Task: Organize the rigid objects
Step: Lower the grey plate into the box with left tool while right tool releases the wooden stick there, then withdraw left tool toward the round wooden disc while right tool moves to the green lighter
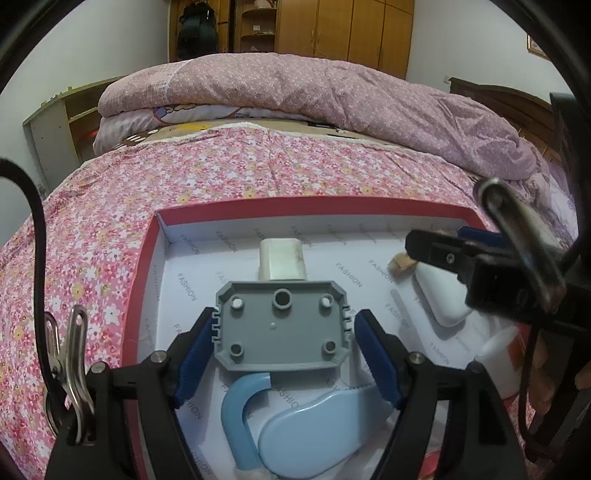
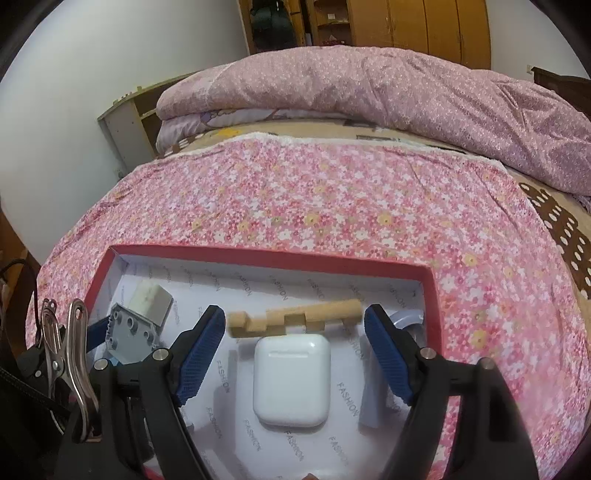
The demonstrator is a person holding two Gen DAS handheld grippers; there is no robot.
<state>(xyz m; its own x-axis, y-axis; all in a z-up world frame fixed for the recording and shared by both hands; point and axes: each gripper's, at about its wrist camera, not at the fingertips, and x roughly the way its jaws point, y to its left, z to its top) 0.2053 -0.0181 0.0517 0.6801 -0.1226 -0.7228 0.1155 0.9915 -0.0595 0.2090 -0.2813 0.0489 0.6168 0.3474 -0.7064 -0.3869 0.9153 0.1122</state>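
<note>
A red box [image 1: 147,258] lined with white paper lies on the bed. My left gripper [image 1: 284,354] is open inside it, its blue pads either side of a grey plastic plate [image 1: 282,328]; the left pad seems to touch it, the right stands apart. Beyond lies a white charger block [image 1: 282,264], below a light blue case [image 1: 314,432]. My right gripper [image 2: 295,350] is open over a white earbud case [image 2: 291,380], not touching it. A notched wooden piece [image 2: 295,319] lies just beyond. The grey plate [image 2: 129,338] and charger block [image 2: 151,299] show at left.
The box's red rim [image 2: 258,256] sits on a pink floral sheet [image 2: 332,192]. A folded pink quilt [image 1: 295,88] lies across the far bed. A white bottle [image 1: 498,358] stands at the box's right edge. Wooden wardrobes [image 1: 343,29] stand behind.
</note>
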